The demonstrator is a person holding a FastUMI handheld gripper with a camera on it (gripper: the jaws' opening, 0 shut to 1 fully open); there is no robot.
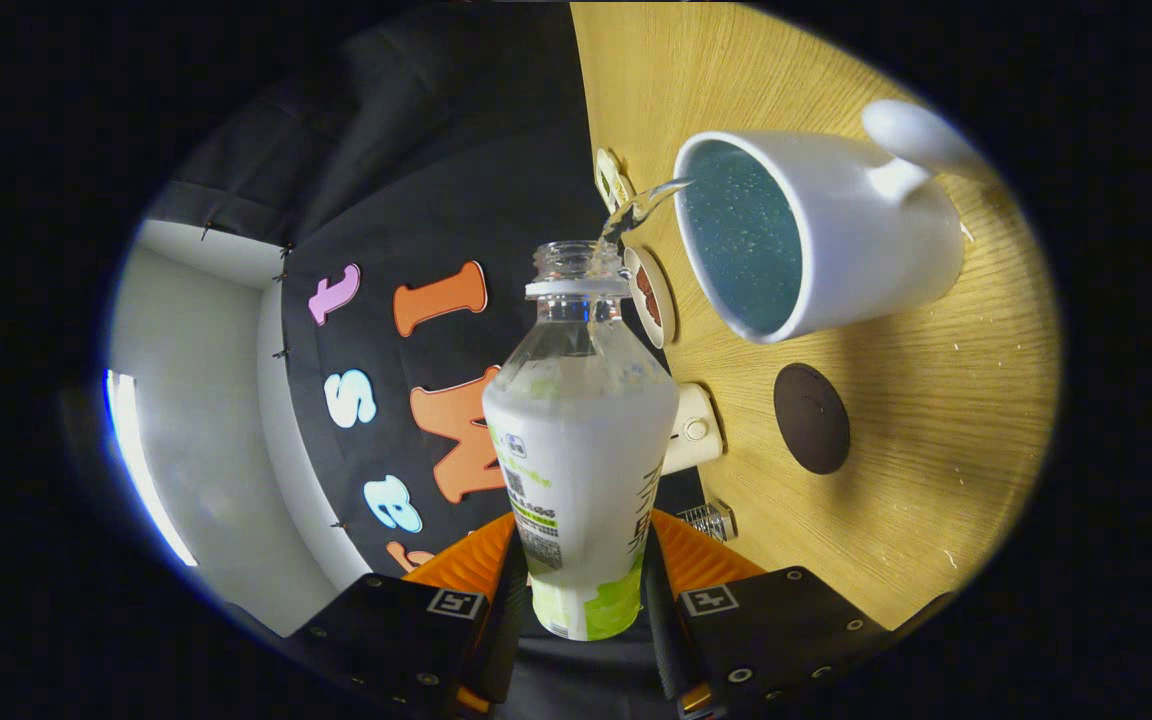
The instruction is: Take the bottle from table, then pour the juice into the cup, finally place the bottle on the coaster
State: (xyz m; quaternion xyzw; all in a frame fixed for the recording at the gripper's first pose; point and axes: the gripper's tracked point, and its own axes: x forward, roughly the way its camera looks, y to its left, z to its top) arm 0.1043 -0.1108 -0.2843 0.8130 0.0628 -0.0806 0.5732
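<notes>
The hand-held gripper (584, 590) is clamped on the lower body of a clear plastic juice bottle (581, 450), one finger pressing on each side of it. The bottle runs forward from between the fingers, its green-and-white label wrapped around the lower half and its upper part see-through. Its cap is off and the threaded neck (576, 270) is open. The whole view is rolled over, so the wooden desk (936, 420) stands to one side of the bottle like a wall, with the booth's black cloth on the other side.

A thin stream of clear liquid (641, 205) leaves the bottle's mouth and arcs across to the rim of a white mug (856, 230), which stands on the desk just beyond the neck. The mug's inside is blue and speckled, and its handle (921, 135) points away from the bottle.

On the desk beside the bottle's middle lies a round dark coaster (811, 418), apart from the mug and bare. Between the bottle and the coaster sits a small white object (693, 430) with a round button-like part; just ahead of the fingers lies a small shiny ribbed metal piece (708, 520). Near the bottle's neck a small round dish with something brown (649, 297) rests on the desk, and past it a small pale tag-like item (613, 182), too small to tell apart.
</notes>
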